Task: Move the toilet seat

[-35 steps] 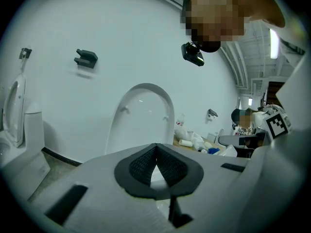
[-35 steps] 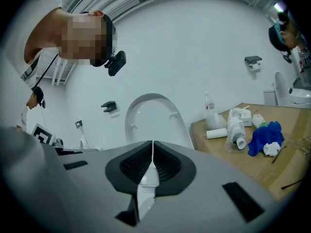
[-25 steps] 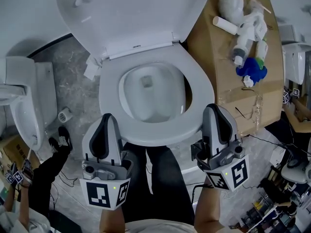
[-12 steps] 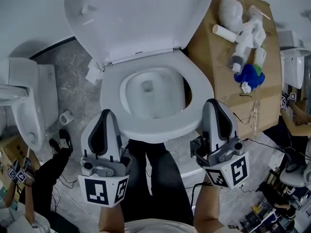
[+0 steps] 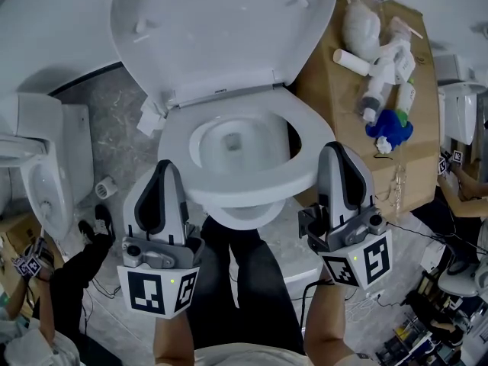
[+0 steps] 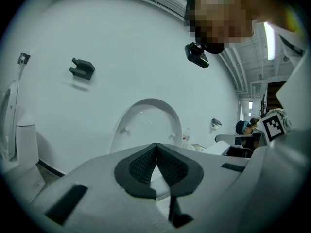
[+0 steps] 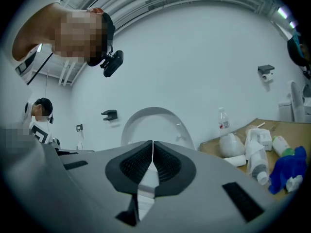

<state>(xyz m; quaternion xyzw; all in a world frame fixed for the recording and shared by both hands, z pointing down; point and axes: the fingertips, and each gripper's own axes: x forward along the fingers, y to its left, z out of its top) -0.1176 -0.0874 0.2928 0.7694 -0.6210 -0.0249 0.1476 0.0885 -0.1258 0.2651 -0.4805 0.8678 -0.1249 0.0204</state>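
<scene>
The white toilet seat (image 5: 305,139) is tilted up at its front, and the bowl rim (image 5: 244,218) shows below it. The lid (image 5: 221,29) stands open behind. My left gripper (image 5: 164,168) is at the seat's front left edge and my right gripper (image 5: 335,149) at its front right edge. Both are shut with nothing between the pads. Whether their tips touch or sit under the seat I cannot tell. In the left gripper view the shut jaws (image 6: 155,147) point at the upright lid (image 6: 150,120). The right gripper view shows the same: shut jaws (image 7: 152,144), lid (image 7: 155,123).
A cardboard sheet (image 5: 335,75) to the right of the toilet carries bottles and a blue cloth (image 5: 390,124). Another white toilet (image 5: 38,166) stands at the left, with a small roll (image 5: 105,187) on the floor beside it. The person's dark legs (image 5: 244,280) are in front of the bowl.
The front of the seat has risen off the bowl, so the bowl rim now shows under it. Both grippers have moved up and forward alongside it.
</scene>
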